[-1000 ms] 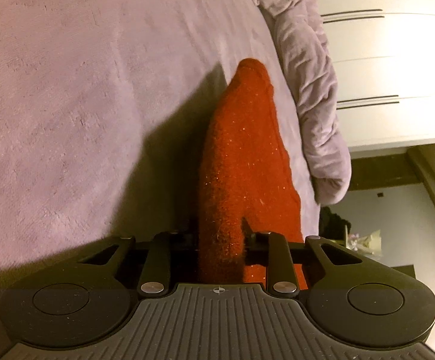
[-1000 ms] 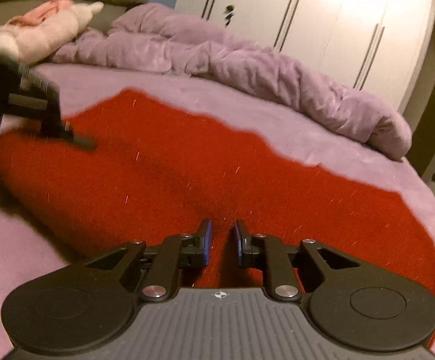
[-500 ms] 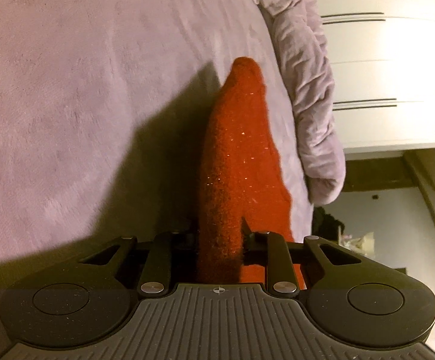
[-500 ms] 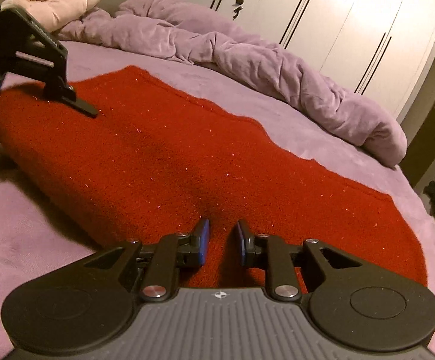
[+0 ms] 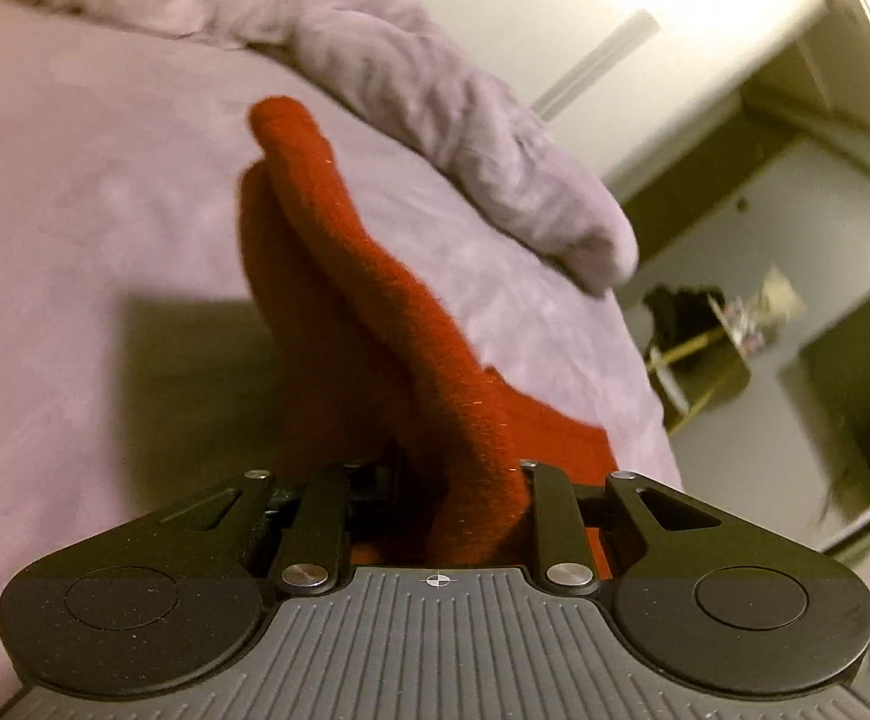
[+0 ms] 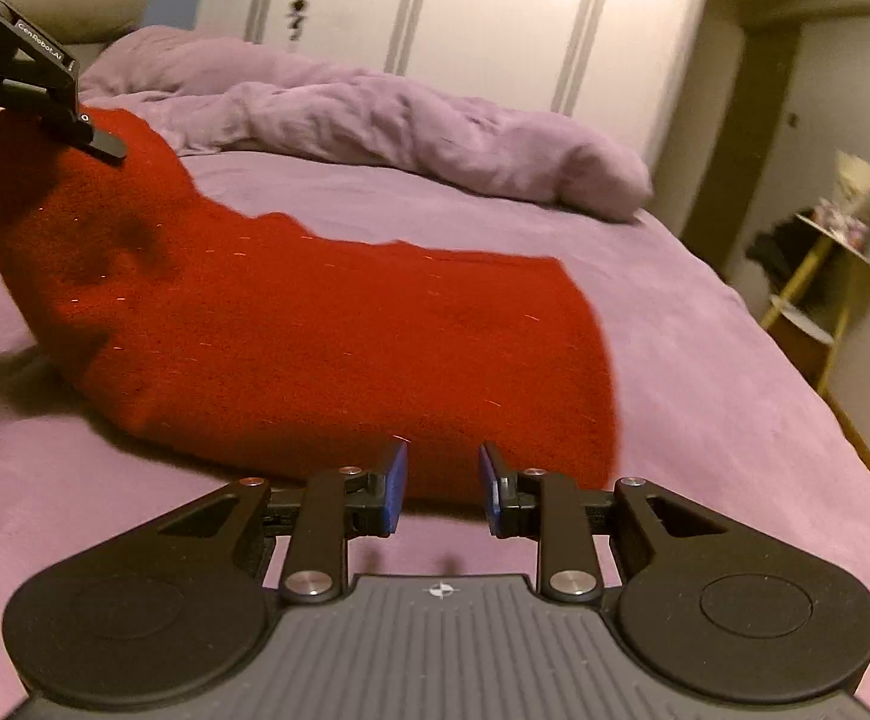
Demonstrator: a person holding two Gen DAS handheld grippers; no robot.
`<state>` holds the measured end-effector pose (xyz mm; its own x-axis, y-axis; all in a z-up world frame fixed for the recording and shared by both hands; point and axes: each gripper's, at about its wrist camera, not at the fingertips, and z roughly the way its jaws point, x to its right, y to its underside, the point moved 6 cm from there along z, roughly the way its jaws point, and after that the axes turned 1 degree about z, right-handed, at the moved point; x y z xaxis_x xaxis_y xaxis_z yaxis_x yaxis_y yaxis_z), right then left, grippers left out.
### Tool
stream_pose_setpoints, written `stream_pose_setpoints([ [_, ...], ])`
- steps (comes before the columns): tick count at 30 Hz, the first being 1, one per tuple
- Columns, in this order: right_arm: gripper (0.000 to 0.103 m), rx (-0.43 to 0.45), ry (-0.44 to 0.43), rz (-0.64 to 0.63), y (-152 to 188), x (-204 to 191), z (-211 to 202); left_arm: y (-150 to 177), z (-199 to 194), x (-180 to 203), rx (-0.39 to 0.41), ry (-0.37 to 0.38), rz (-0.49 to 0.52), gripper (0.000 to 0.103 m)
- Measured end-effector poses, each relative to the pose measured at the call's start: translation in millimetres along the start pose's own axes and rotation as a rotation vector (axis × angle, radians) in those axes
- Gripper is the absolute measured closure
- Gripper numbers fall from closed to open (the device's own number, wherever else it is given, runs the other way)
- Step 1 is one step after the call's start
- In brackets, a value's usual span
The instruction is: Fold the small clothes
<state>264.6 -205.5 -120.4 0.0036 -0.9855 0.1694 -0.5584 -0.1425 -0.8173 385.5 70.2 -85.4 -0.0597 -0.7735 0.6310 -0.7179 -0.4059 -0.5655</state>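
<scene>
A red knitted garment (image 6: 327, 336) lies on the purple bed sheet (image 6: 705, 372), its left end lifted. My left gripper (image 5: 441, 480) is shut on that end of the red garment (image 5: 375, 300), and the cloth hides its fingertips. It also shows in the right wrist view (image 6: 45, 102) at the upper left, pinching the raised edge. My right gripper (image 6: 442, 486) is open, blue pads showing, just off the garment's near edge and holding nothing.
A crumpled purple duvet (image 6: 375, 114) lies along the far side of the bed before white wardrobe doors (image 6: 495, 12). A small yellow-legged side table (image 6: 819, 276) with items stands right of the bed. The bed edge runs down the right.
My right gripper has let go of the garment and drawn back off its near edge, jaws now open. My left gripper has lifted and turned with its end of the cloth.
</scene>
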Motion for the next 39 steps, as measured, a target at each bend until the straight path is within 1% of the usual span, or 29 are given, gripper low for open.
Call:
stream_pose_setpoints([
  [2,0.074,-0.005,0.013,0.032,2.9,11.8,-0.9,7.5,16.2,25.2,-0.031,0.013,0.033,0.079],
  [6,0.073,-0.023,0.031,0.067,9.6,27.1,2.8,32.5,51.7,60.4,-0.088,0.025,0.09,0.078],
  [9,0.073,-0.029,0.042,0.072,12.9,33.9,5.8,54.4,79.4,70.6,-0.118,0.032,0.094,0.076],
  [10,0.072,-0.032,0.047,0.073,13.8,36.0,7.3,61.5,87.0,70.3,-0.131,0.029,0.098,0.072],
  [12,0.071,-0.048,0.057,0.081,17.9,41.8,10.7,76.0,100.4,67.7,-0.159,0.032,0.103,0.068],
  [13,0.071,-0.054,0.06,0.086,20.0,44.2,11.5,79.1,100.3,68.6,-0.156,0.045,0.112,0.061],
  [14,0.071,-0.06,0.063,0.091,22.2,47.6,12.2,79.7,95.7,71.3,-0.148,0.08,0.125,0.052],
  [15,0.07,-0.062,0.067,0.094,24.1,50.8,11.6,79.2,90.2,75.0,-0.149,0.136,0.128,0.032],
  [16,0.069,-0.061,0.07,0.098,25.6,53.0,10.6,78.4,82.1,76.1,-0.156,0.178,0.116,0.021],
  [17,0.068,-0.063,0.072,0.098,26.1,52.9,9.8,76.3,73.6,76.3,-0.159,0.217,0.104,0.02],
  [18,0.067,-0.065,0.073,0.101,26.6,54.5,10.4,74.3,64.6,74.0,-0.162,0.232,0.088,0.02],
  [20,0.067,-0.066,0.068,0.111,26.7,56.6,10.5,74.3,46.4,67.8,-0.142,0.218,0.066,0.02],
  [21,0.067,-0.064,0.061,0.12,25.3,57.0,10.2,72.9,36.5,61.8,-0.117,0.217,0.057,0.02],
  [22,0.067,-0.057,0.055,0.125,23.8,56.2,7.6,71.6,25.9,53.8,-0.086,0.191,0.039,0.02],
  [24,0.067,-0.04,0.044,0.121,16.5,54.5,7.6,67.0,12.5,34.5,-0.034,0.103,0.033,0.02],
  [25,0.067,-0.026,0.039,0.113,10.8,52.5,7.6,65.4,11.0,25.8,-0.021,0.055,0.041,0.021],
  [26,0.067,-0.014,0.032,0.109,5.1,49.9,7.0,64.0,14.1,19.4,-0.026,0.013,0.046,0.021],
  [27,0.067,-0.004,0.011,0.116,-2.6,48.4,9.3,64.2,19.4,10.7,-0.048,-0.02,0.039,0.021],
  [29,0.067,0.023,-0.035,0.143,-20.8,44.3,13.2,70.4,32.9,0.9,-0.106,-0.031,0.006,0.022],
  [30,0.065,0.034,-0.06,0.16,-30.8,43.2,15.5,73.6,43.8,-0.9,-0.15,-0.032,0.005,0.022],
  [32,0.055,0.059,-0.15,0.233,-51.8,41.3,23.0,81.2,60.9,-0.3,-0.204,-0.046,0.038,0.022],
  [33,0.038,0.051,-0.208,0.269,-60.7,40.4,31.9,84.9,65.2,-1.1,-0.214,-0.056,0.044,0.021],
  [34,0.025,0.03,-0.262,0.297,-66.2,38.2,40.7,89.6,68.2,-1.4,-0.22,-0.059,0.039,0.021],
  [36,0.022,-0.038,-0.379,0.366,-72.2,35.2,66.6,92.3,72.9,-3.8,-0.225,-0.053,0.02,0.02],
  [37,0.021,-0.096,-0.451,0.409,-72.7,32.6,83.7,93.5,73.1,-4.2,-0.225,-0.051,0.017,0.02],
  [39,0.02,-0.198,-0.536,0.516,-69.4,29.8,115.7,93.0,75.4,-3.9,-0.222,-0.052,0.031,0.019],
])
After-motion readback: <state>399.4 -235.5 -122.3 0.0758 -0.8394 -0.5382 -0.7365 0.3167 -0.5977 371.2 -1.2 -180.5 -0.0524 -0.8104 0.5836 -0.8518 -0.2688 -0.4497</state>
